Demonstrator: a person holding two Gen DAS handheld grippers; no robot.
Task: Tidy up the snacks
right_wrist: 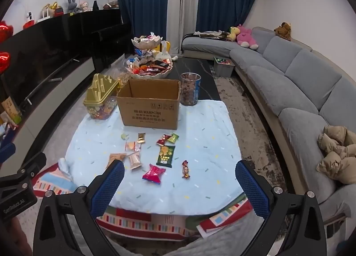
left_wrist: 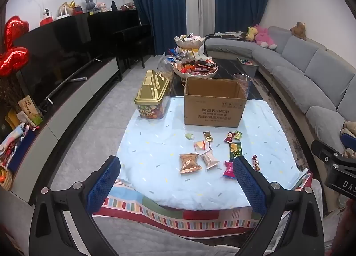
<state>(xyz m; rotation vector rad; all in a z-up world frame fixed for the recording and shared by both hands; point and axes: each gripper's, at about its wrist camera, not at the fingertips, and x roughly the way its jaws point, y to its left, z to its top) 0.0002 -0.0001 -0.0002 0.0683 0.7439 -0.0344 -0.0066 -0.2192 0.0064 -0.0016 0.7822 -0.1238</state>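
Several small snack packets lie loose on the pale blue cloth (left_wrist: 155, 167) in front of an open cardboard box (left_wrist: 214, 104) (right_wrist: 151, 104). Among them are a brown pouch (left_wrist: 189, 163), a dark green packet (right_wrist: 166, 155), a pink packet (right_wrist: 153, 173) and a twisted candy (right_wrist: 186, 169). My left gripper (left_wrist: 176, 168) hangs open above the near edge of the cloth, nothing between its blue pads. My right gripper (right_wrist: 180, 172) is open too, hovering over the pink packet and the candy without touching them.
A gold-lidded candy jar (left_wrist: 152, 98) stands left of the box, and a clear tub of round snacks (right_wrist: 190, 89) stands to its right. Tiered bowls of sweets (right_wrist: 151, 66) sit behind. A grey sofa (right_wrist: 300, 91) runs along the right, a black TV unit (left_wrist: 66, 60) along the left.
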